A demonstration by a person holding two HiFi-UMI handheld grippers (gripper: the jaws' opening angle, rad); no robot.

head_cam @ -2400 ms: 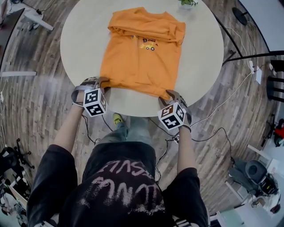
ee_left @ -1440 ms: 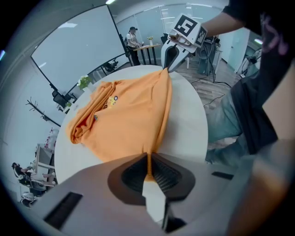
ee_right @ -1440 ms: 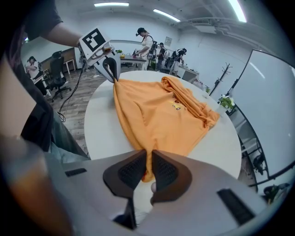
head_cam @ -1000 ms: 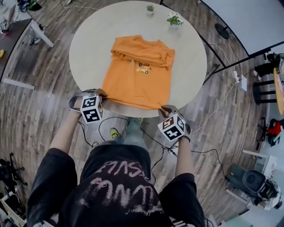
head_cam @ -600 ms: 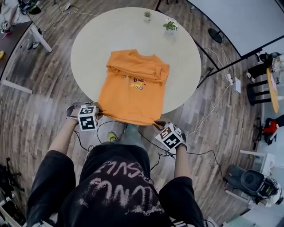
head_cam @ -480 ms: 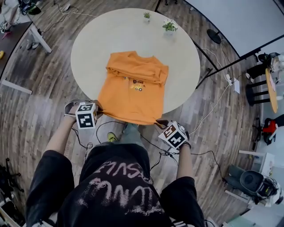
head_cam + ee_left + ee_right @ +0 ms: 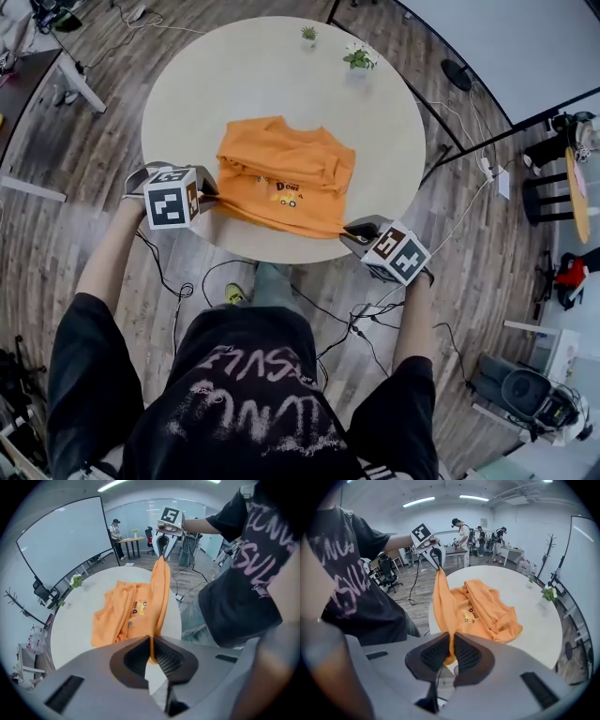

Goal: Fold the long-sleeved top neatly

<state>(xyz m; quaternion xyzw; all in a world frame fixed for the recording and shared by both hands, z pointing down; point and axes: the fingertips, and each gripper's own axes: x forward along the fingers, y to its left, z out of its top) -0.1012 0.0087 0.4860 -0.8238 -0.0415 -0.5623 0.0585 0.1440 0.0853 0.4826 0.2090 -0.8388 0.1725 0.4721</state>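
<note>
An orange long-sleeved top with a small chest print lies on the round table, sleeves folded over its upper part. Its near hem is lifted off the table and stretched taut between both grippers. My left gripper is shut on the hem's left corner, and the cloth shows pinched between its pads. My right gripper is shut on the hem's right corner, with orange cloth clamped between its pads. Each gripper view shows the other gripper holding the far end of the hem.
Two small potted plants stand at the table's far edge. Cables trail over the wooden floor around the table. Chairs and a desk sit at the right. Other people stand at desks in the room's background.
Both grippers have risen and carried the hem up and forward over the top's lower part. The visible length of the top on the table has shortened.
</note>
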